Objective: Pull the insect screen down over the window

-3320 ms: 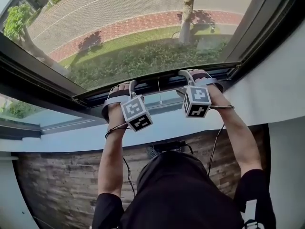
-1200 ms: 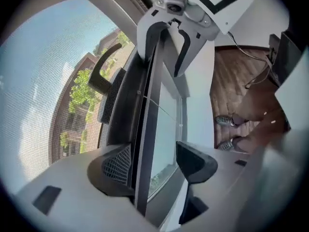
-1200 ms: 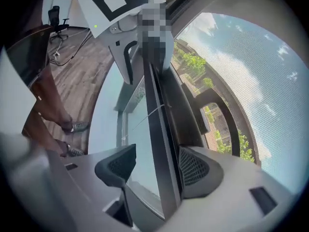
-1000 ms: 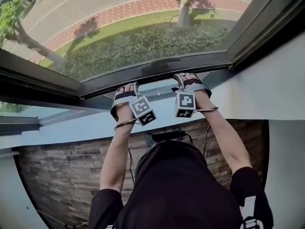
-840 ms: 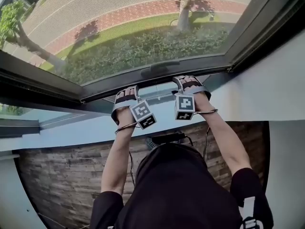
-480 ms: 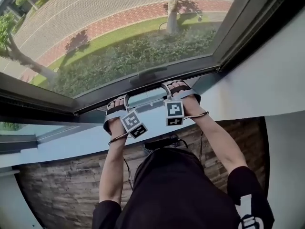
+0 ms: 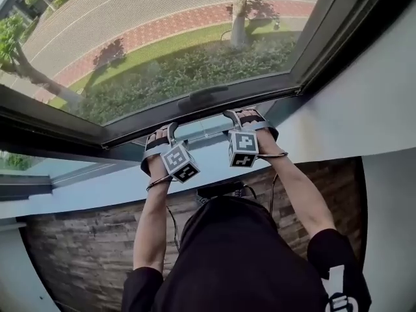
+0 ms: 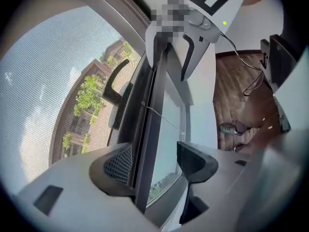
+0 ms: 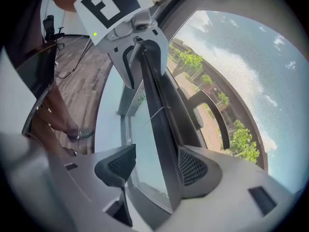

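Note:
The mesh insect screen [image 7: 162,31] covers the window, and its dark bottom bar [image 7: 130,130] lies low by the sill, with a curved handle [image 7: 203,96] at its middle. In the head view my left gripper [image 7: 162,130] and right gripper [image 7: 239,114] sit at the bar either side of the handle. The bar [image 8: 147,129] runs between the left gripper's [image 8: 154,161] jaws: the outer pad [image 8: 118,163] lies against it and the inner pad stands apart. The right gripper [image 9: 157,161] straddles the bar [image 9: 159,120] the same way, outer pad [image 9: 193,166] touching. Both are open.
A glass pane [image 7: 201,130] and the pale sill [image 7: 97,181] lie just below the bar. The dark window frame [image 7: 338,25] rises at the right. Below are a wood-pattern floor [image 7: 84,239], a cable [image 7: 221,190] and the person's foot [image 8: 229,128].
Both grippers stay at the bar. The left one has lifted slightly and rolled a little; the right has barely moved. The head view has swung a little.

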`<control>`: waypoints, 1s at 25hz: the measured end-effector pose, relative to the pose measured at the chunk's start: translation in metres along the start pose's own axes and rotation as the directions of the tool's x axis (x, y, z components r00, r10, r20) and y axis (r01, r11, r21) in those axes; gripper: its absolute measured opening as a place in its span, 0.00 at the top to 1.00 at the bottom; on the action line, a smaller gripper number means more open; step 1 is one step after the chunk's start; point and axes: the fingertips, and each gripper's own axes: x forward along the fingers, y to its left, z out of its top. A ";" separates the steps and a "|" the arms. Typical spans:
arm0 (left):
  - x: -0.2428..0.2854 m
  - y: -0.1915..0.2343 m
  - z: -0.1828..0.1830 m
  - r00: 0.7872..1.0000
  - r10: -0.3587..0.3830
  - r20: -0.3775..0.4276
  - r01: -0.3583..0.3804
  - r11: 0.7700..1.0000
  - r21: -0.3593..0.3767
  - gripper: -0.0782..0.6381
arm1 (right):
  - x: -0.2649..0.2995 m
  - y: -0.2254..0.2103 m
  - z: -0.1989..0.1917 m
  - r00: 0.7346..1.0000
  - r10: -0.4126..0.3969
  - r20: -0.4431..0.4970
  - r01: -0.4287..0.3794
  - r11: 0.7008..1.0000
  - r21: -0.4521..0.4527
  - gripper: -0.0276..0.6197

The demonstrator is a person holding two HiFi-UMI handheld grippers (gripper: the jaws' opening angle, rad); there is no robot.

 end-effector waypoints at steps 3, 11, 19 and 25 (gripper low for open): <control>0.002 -0.003 -0.007 1.000 0.004 -0.017 -0.004 1.000 -0.021 0.47 | -0.006 0.000 -0.005 0.999 0.009 0.033 -0.011 0.997 0.072 0.53; -0.007 -0.020 -0.010 0.999 0.000 -0.038 -0.005 0.992 -0.123 0.47 | -0.017 0.007 -0.023 0.995 -0.009 0.098 -0.006 0.988 0.157 0.53; -0.034 -0.060 0.006 0.988 -0.074 0.138 0.135 0.852 -0.507 0.48 | -0.040 0.029 -0.041 0.964 0.022 0.266 -0.127 0.915 0.383 0.53; -0.075 -0.070 0.013 0.933 0.004 0.359 0.287 0.593 -0.753 0.48 | -0.055 0.048 -0.043 0.844 0.002 0.536 -0.426 0.609 0.669 0.53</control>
